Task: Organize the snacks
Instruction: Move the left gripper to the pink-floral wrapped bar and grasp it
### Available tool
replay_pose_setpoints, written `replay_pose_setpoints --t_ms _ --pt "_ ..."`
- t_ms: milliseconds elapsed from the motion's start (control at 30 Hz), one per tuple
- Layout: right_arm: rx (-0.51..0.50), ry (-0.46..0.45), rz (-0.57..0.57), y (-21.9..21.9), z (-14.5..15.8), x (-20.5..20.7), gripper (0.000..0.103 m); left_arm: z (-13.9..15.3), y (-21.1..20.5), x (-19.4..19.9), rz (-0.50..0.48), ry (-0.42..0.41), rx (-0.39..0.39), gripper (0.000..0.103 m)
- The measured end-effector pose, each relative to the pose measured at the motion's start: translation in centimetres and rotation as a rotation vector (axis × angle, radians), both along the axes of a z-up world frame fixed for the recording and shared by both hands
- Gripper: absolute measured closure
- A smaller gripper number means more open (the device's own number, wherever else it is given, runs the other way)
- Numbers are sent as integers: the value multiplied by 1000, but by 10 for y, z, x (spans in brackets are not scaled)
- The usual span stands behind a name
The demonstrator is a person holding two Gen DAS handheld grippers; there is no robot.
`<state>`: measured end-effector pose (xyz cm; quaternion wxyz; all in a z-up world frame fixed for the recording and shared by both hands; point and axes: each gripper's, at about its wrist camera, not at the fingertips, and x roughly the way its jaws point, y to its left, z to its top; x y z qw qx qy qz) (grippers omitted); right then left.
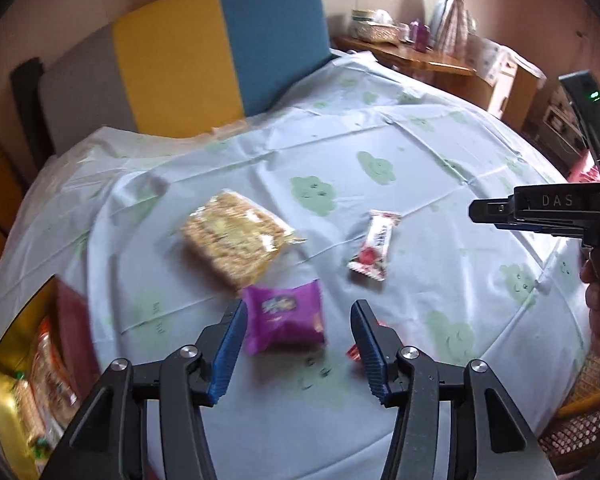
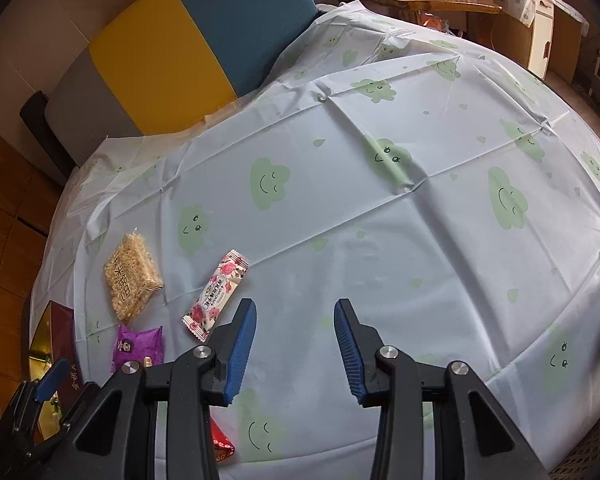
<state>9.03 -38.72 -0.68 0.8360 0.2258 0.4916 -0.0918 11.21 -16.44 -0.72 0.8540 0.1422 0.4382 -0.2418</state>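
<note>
The square purple foil snack packet point(image 1: 284, 318) is lying on the cloud-print tablecloth point(image 1: 380, 148), partly between the released left gripper point(image 1: 299, 350); lowering squarely should help. The right gripper point(image 2: 296, 346) is hovering empty, jaws apart.

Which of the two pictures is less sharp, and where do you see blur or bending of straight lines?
Left wrist view: softer overall, with the box of snacks at the left edge smeared and the purple packet slightly blurred. Right wrist view: crisp, the print on the rice cracker packet and the floral bar is readable. Both views: fisheye bulges the tablecloth into a dome, with dark corners.
</note>
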Motion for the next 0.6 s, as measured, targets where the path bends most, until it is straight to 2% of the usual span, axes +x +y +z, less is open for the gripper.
replay_pose_setpoints --t_ms 400,500,600 --pt "84 -22 -59 -12 0 -4 62 -37 -72 34 -136 90 32 49" --pt "94 -24 -65 -13 -1 -4 57 -46 -84 41 -152 107 57 49" --pt "108 -20 -68 -14 -2 -4 57 -55 -93 50 -147 130 71 50"
